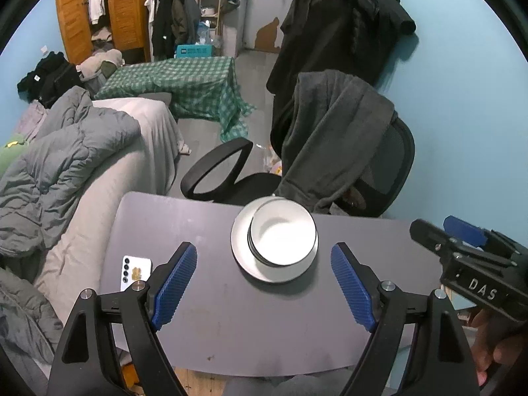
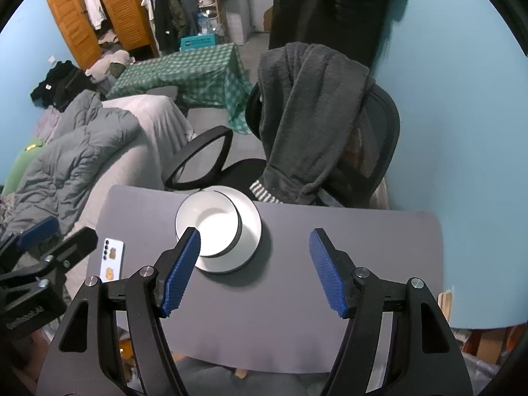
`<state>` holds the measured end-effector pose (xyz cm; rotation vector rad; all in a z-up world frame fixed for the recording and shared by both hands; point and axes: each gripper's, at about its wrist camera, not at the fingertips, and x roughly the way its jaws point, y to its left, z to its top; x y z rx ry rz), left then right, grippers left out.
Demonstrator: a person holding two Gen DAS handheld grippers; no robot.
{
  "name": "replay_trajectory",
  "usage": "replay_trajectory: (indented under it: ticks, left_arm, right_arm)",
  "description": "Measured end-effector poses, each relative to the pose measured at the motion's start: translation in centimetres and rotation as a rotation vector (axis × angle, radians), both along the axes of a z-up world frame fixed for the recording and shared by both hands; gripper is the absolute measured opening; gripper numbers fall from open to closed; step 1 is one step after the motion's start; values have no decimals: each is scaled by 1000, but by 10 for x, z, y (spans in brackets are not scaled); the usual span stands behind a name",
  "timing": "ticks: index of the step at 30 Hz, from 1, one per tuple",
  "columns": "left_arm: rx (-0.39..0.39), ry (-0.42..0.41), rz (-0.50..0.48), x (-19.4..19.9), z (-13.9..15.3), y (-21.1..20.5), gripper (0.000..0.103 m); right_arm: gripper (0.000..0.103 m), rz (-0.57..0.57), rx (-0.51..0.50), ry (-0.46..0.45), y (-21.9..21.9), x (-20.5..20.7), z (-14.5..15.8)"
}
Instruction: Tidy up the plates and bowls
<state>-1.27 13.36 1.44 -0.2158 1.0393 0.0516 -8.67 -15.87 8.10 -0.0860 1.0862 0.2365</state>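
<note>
White bowls [image 1: 282, 236] sit stacked on white plates [image 1: 241, 257] at the far middle of the grey table [image 1: 231, 323]. The same stack of bowls [image 2: 211, 227] on plates [image 2: 252, 231] shows in the right wrist view. My left gripper [image 1: 264, 283] is open and empty, hovering above the table just short of the stack. My right gripper [image 2: 254, 270] is open and empty, also short of the stack and to its right. The right gripper shows at the right edge of the left wrist view [image 1: 468, 257], and the left gripper at the left edge of the right wrist view [image 2: 43, 247].
A white phone [image 1: 136, 272] lies at the table's left edge; it also shows in the right wrist view [image 2: 113, 259]. A black office chair [image 1: 349, 165] draped with a grey garment stands behind the table. A bed with grey bedding [image 1: 66, 165] lies to the left.
</note>
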Motion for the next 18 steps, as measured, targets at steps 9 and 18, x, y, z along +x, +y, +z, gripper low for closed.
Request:
replay_trajectory:
  ticks: [9, 18]
  left_arm:
    - [-22, 21, -7, -12, -1, -8, 85]
    - [-30, 15, -6, -18, 1, -10, 85]
  right_arm:
    - [68, -19, 10, 2, -9, -11, 1]
    - [68, -15, 7, -4, -9, -17, 4]
